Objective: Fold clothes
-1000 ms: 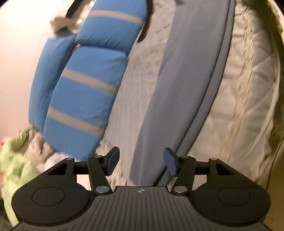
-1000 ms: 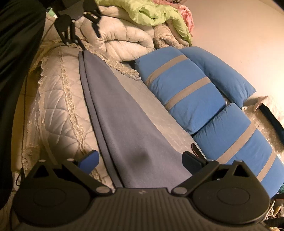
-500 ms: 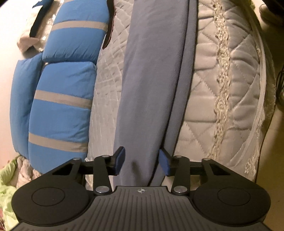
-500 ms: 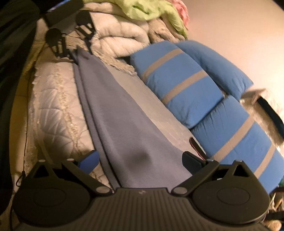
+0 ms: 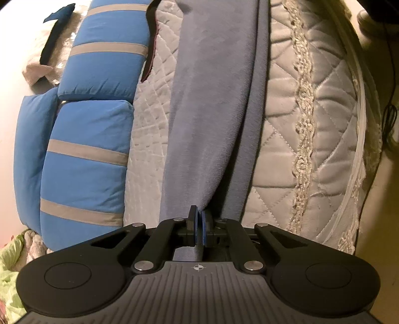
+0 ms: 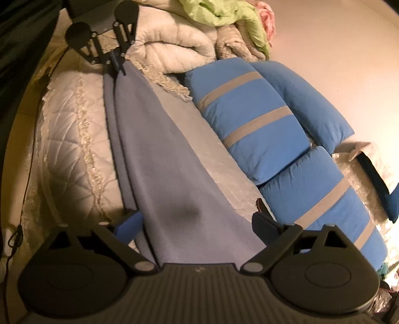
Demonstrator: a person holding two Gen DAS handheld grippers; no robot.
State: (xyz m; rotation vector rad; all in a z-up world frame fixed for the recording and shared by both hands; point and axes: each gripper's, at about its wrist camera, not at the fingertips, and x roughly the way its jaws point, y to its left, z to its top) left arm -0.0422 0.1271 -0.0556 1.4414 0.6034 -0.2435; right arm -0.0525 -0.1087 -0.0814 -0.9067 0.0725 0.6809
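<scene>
left gripper [image 5: 199, 228]: fingers clenched on one end of the grey-blue cloth [image 5: 209, 104], a pinch of fabric caught between the blue pads; in the right wrist view the same gripper [image 6: 117, 62] appears at the cloth's far end, near the bed's far corner. right gripper [image 6: 197, 224]: fingers spread wide and just beginning to close, one on each side of the cloth's [image 6: 159, 159] near end, pads not pressing on it. the cloth lies as a long, narrow, doubled strip along the quilted bedspread [image 5: 311, 129], running lengthwise between the two grippers, beside the lace trim [image 5: 303, 139] that follows the bed's outer edge. a darker spot marks the cloth close to the right gripper. blue pillows with grey stripes [image 6: 249, 119] line the wall-side edge of the bed. a bundle of white quilt [image 6: 172, 47] and green fabric [image 6: 224, 15] is heaped at the far end.
</scene>
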